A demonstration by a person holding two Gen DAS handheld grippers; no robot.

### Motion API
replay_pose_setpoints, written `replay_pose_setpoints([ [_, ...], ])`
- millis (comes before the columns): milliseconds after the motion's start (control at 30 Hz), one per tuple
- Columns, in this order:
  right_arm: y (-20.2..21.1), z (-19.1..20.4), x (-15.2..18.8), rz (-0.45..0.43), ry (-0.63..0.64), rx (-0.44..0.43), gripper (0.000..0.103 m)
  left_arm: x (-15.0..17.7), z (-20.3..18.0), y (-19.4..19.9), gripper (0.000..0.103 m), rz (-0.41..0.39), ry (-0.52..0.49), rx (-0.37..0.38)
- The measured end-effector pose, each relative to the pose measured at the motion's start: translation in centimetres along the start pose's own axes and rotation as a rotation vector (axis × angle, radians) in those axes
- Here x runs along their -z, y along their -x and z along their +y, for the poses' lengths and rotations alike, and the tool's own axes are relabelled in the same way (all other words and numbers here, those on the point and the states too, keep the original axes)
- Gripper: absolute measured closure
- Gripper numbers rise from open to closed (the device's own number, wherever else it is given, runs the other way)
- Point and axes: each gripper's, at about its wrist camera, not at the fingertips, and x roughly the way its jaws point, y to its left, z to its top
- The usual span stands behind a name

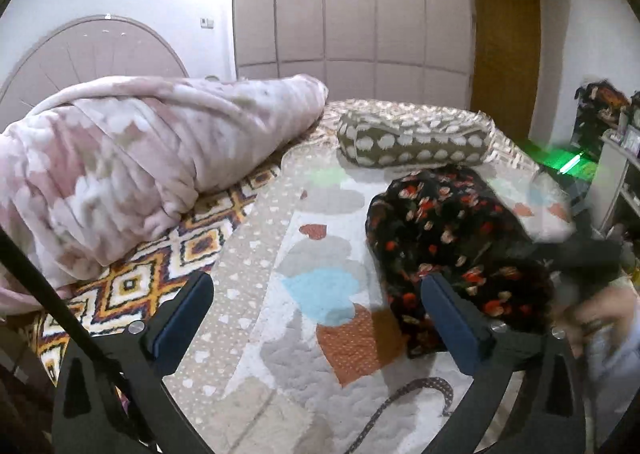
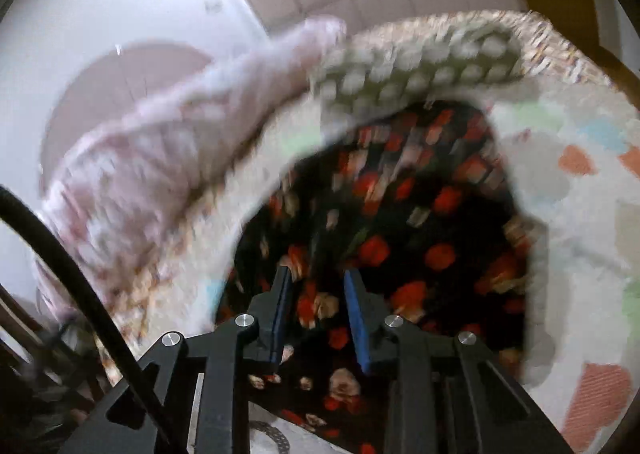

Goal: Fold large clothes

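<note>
Here, at the bottom of the left wrist view, your left gripper (image 1: 316, 314) stands with its blue-padded fingers (image 1: 182, 318) spread wide, and nothing sits between them but the quilted bedspread (image 1: 320, 334) with its blue, orange and grey patches. The right-hand finger in that frame overlaps the near edge of the black floral garment (image 1: 448, 238), which lies bunched in the lower right and centre right of the frame; contact cannot be made out. At the right edge a blurred hand (image 1: 600, 318) shows beside the garment. In the right wrist view, your right gripper (image 2: 316, 294) sits at lower centre with its jaws drawn narrow, a small gap left between the blue pads; the black floral garment (image 2: 400, 234) fills the frame behind and below them, but the picture is smeared with motion and you cannot tell whether the pads pinch any cloth. Farther back in the left wrist view, a dark cord (image 1: 400, 402) curls on the bedspread at the bottom. At centre left, a rolled pink blanket (image 1: 140, 165) rests on a diamond-patterned cover (image 1: 168, 266). Beyond the garment, at upper centre, a brown bolster with white spots (image 1: 412, 141) lies across the bed. Behind it stand the pale wardrobe doors (image 1: 348, 13) and a wooden door (image 1: 504, 53) at upper right.
</note>
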Motion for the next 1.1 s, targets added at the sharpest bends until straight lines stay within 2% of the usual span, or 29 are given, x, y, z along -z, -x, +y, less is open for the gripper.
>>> replay_pose_setpoints([
  [67,-2.2,-0.1,0.9,0.045,0.024,0.062,0.074,0.1,0.4,0.4,0.0,0.022,0.017,0.059],
  [133,-1.7,0.8,1.0,0.02,0.041,0.106,0.074,0.5,1.0,0.6,0.0,0.043,0.041,0.116],
  [233,0.1,3.2,0.5,-0.008,0.072,0.072,0.072,1.3,1.9,0.0,0.0,0.086,0.117,0.129],
  [333,-0.6,5.3,0.2,0.001,0.104,0.062,0.072,1.9,2.6,-0.3,0.0,0.112,0.171,0.125],
  [467,-5.3,5.4,0.3,0.095,0.09,0.117,0.073,2.1,3.4,0.2,0.0,0.102,0.18,0.065],
  [533,-4.8,5.7,0.4,0.062,0.068,0.129,0.074,2.1,3.6,0.7,0.0,0.078,0.171,0.024],
  [600,-2.7,7.0,0.5,-0.035,0.084,0.135,0.074,2.0,3.9,1.0,0.0,0.056,0.171,-0.008],
  [633,-1.8,7.8,0.6,-0.072,0.107,0.129,0.074,2.0,4.1,1.1,0.0,0.049,0.177,-0.007],
  [700,-1.2,9.1,0.3,-0.091,0.134,0.097,0.074,2.0,4.2,1.1,0.0,0.042,0.191,-0.01],
  [767,-1.9,10.0,-0.1,-0.064,0.141,0.031,0.074,2.1,4.1,1.1,0.0,0.049,0.186,-0.014],
  [833,-3.9,10.4,-0.4,-0.019,0.135,0.003,0.073,2.2,4.0,1.0,0.0,0.05,0.175,-0.037],
  [867,-5.5,10.1,-0.5,0.034,0.115,-0.019,0.069,2.2,4.0,1.1,0.0,0.047,0.169,-0.051],
  [900,-6.9,9.7,-0.6,0.069,0.1,-0.001,0.07,2.2,4.1,1.1,0.0,0.045,0.163,-0.067],
  [933,-8.3,9.1,-0.6,0.093,0.092,0.103,0.074,2.2,4.1,1.2,0.0,0.04,0.155,-0.09],
  [967,-9.1,8.6,-0.5,0.096,0.091,0.19,0.091,2.2,4.1,1.2,0.0,0.035,0.148,-0.114],
  [1000,-9.5,7.8,-0.5,0.084,0.077,0.232,0.096,2.2,4.2,1.3,0.0,0.026,0.143,-0.134],
  [1067,-8.8,7.2,-0.5,0.054,0.03,0.205,0.095,2.2,4.6,1.7,0.0,0.007,0.151,-0.155],
  [1100,-7.9,7.3,-0.4,0.038,0.022,0.187,0.091,2.2,4.8,1.9,0.0,-0.002,0.159,-0.161],
])
